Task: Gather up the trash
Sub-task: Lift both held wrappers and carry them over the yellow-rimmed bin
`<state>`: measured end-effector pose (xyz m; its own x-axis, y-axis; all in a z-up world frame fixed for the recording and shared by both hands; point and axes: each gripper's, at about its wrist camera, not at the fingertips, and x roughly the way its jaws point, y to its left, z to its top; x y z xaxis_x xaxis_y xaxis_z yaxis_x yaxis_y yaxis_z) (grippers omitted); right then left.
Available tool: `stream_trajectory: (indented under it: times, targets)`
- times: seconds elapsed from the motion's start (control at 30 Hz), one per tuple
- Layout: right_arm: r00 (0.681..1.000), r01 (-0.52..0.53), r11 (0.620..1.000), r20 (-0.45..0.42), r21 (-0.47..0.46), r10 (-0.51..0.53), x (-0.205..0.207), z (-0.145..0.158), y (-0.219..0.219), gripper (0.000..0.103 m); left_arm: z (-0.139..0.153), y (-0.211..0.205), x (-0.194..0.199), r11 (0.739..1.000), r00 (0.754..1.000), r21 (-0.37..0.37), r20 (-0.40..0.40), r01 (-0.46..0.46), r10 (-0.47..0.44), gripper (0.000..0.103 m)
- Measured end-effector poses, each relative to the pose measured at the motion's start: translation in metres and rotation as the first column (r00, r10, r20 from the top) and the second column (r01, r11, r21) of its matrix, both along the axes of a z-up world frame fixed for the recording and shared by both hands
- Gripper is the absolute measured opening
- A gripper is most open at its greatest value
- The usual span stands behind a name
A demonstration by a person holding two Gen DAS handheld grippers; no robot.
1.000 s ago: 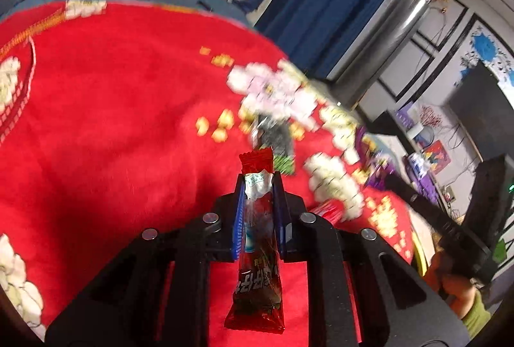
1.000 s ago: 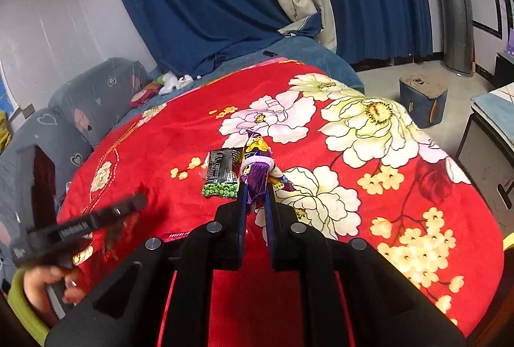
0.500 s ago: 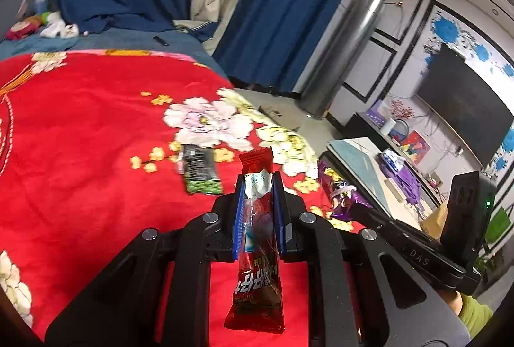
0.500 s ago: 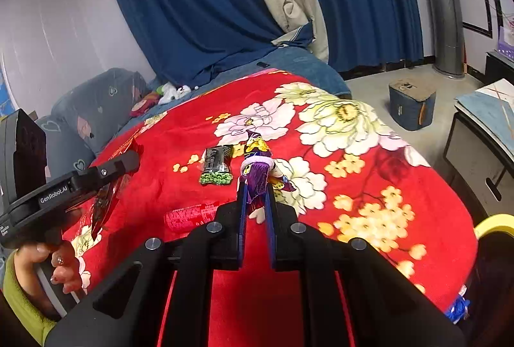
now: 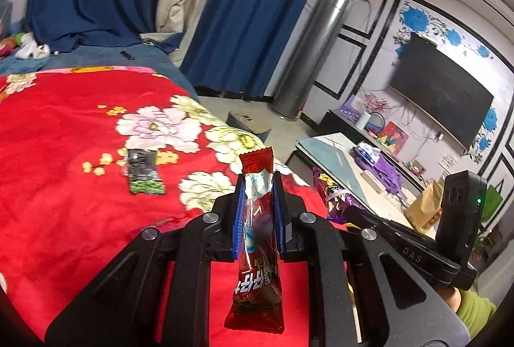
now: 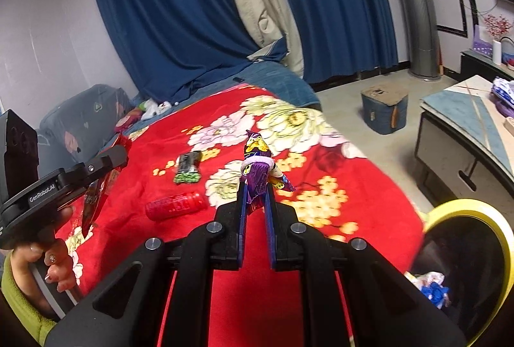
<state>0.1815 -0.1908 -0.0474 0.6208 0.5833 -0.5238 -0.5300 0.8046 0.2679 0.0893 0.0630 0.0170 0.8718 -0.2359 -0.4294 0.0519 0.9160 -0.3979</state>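
My left gripper (image 5: 259, 186) is shut on a red snack wrapper (image 5: 257, 270), which hangs down between its blue pads over the red floral blanket (image 5: 64, 186). My right gripper (image 6: 256, 186) is shut on a purple and yellow wrapper (image 6: 257, 160); the same purple wrapper (image 5: 331, 196) shows at right in the left wrist view. A black and green wrapper (image 5: 143, 172) lies flat on the blanket, also seen as the black and green wrapper (image 6: 189, 167). A red packet (image 6: 175, 205) lies near it. A yellow-rimmed bin (image 6: 501, 225) with trash inside sits at the lower right.
A low table (image 6: 465, 128) with clutter stands right of the bed, a blue stool (image 6: 384, 109) on the floor beyond. Blue curtains (image 6: 180, 26) and a grey sofa (image 6: 80, 122) lie behind. A hand (image 6: 48, 250) holds the left gripper at left.
Both grippers drew back and swung right with their wrappers still held. The yellow-rimmed bin has come into the right wrist view, and the television wall into the left.
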Motion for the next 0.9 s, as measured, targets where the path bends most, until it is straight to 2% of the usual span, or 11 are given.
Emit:
stream_trajectory:
  times: [0.47,0.9]
  targets:
    - [0.991,0.132,0.991,-0.002,-0.013,-0.132,-0.011,-0.008,-0.080,0.010,-0.010,-0.059,0.013,0.994,0.995,0.040,0.006,0.102,-0.102,0.010]
    - [0.970,0.240,0.971,-0.038,-0.019,-0.240,-0.017,-0.026,-0.139,0.010,-0.017,-0.132,0.028,0.970,0.975,0.103,0.005,0.221,-0.223,0.010]
